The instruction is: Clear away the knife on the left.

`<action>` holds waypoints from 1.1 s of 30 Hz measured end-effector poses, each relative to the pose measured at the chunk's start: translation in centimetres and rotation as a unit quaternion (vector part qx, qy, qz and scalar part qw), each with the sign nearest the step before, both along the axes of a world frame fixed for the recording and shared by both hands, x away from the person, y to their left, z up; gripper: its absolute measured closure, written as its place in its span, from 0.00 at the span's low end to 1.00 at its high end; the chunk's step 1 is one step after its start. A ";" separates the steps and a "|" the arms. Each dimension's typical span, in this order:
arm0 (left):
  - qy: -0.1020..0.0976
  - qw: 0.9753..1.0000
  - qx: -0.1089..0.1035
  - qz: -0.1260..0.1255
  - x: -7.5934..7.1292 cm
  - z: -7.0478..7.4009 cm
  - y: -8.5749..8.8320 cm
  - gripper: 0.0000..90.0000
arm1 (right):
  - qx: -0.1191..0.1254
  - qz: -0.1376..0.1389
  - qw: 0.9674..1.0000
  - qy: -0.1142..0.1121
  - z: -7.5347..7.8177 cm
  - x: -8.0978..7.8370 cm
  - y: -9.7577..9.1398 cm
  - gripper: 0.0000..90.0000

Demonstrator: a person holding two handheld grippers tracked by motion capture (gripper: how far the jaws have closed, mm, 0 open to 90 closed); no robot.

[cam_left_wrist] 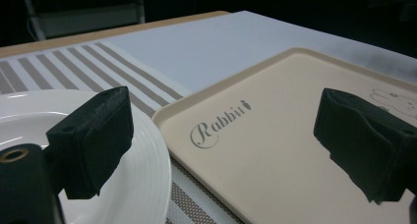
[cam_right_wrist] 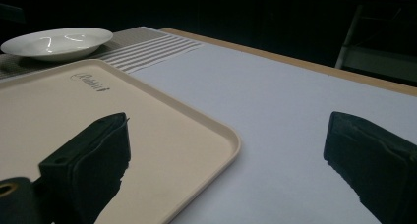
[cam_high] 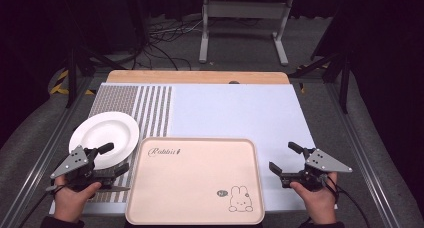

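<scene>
Plate (cam_high: 104, 136), white and empty, lies at the left edge of the table (cam_high: 235, 113) on the striped mat (cam_high: 145, 108), just beside the near-left corner of the pink tray (cam_high: 195, 180), whose left rim it almost touches. I hold the left gripper (cam_high: 111, 160) low over the plate's near-right rim; in the left gripper view one jaw hangs above the plate (cam_left_wrist: 98, 184) and the other above the tray (cam_left_wrist: 275, 150), so the opening straddles the seam between the two. Both jaws of that gripper stand wide apart and hold nothing. The right gripper (cam_high: 285, 160) rests at the right edge of the tray, over the pale blue cloth (cam_high: 240, 113); its jaws are likewise spread and empty, one over the tray (cam_right_wrist: 147, 130) and one over the cloth. The plate (cam_right_wrist: 58, 42) lies well apart from it, across the whole width of the tray. The left hand (cam_high: 72, 200) is therefore the nearer by far. Being round, the plate offers no long axis; I judge that the coming grasp depends on swinging the left jaws away from the tray so that they bracket the raised rim alone.
</scene>
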State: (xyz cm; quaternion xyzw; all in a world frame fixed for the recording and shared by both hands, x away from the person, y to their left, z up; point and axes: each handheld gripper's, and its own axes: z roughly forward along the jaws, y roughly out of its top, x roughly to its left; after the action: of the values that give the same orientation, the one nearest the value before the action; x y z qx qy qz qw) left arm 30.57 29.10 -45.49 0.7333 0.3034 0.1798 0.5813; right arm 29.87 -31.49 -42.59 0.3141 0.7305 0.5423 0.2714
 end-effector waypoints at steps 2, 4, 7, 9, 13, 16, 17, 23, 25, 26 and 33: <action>0.002 1.000 0.023 -0.012 -0.1 0.3 0.1 0.11 | -0.001 0.001 1.000 0.000 0.0 0.0 0.1 0.05; 0.003 0.999 0.035 -0.020 -0.1 0.4 0.2 0.11 | -0.002 0.002 1.000 0.000 0.0 0.1 0.1 0.05; 0.008 0.998 0.062 -0.031 -0.1 0.8 0.2 0.12 | 0.003 0.007 1.000 0.004 -0.2 0.2 0.2 0.05; 0.014 0.996 0.081 -0.047 -0.1 1.1 0.4 0.15 | 0.004 0.007 1.000 0.007 -0.3 0.3 0.3 0.05; 0.030 0.989 0.126 -0.073 0.0 1.7 0.9 0.18 | 0.002 0.014 1.000 0.013 -0.5 0.4 0.5 0.06; 0.044 0.984 0.151 -0.087 0.1 2.0 1.2 0.18 | 0.002 0.018 1.000 0.017 -0.7 0.5 0.6 0.06; 0.047 0.982 0.160 -0.091 0.2 2.1 1.3 0.18 | 0.001 0.020 1.000 0.018 -0.7 0.5 0.6 0.05; 0.063 0.972 0.204 -0.101 0.4 2.7 1.4 0.17 | 0.001 0.024 1.000 0.021 -0.8 0.5 0.7 0.05; 0.070 0.967 0.221 -0.108 0.4 2.9 1.4 0.18 | 0.000 0.025 0.999 0.021 -0.8 0.5 0.7 0.05; 0.072 0.965 0.227 -0.113 0.4 3.0 1.4 0.18 | 0.000 0.026 0.999 0.022 -0.8 0.5 0.7 0.05; 0.090 0.945 0.285 -0.134 0.5 3.6 1.5 0.20 | 0.000 0.030 0.999 0.022 -0.9 0.5 0.7 0.05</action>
State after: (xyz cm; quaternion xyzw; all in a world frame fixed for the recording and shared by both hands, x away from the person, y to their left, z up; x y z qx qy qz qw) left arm 31.07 30.57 -41.86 0.9153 0.1895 0.1129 0.3371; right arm 30.41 -30.79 -43.49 0.3039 0.7454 0.5430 0.2390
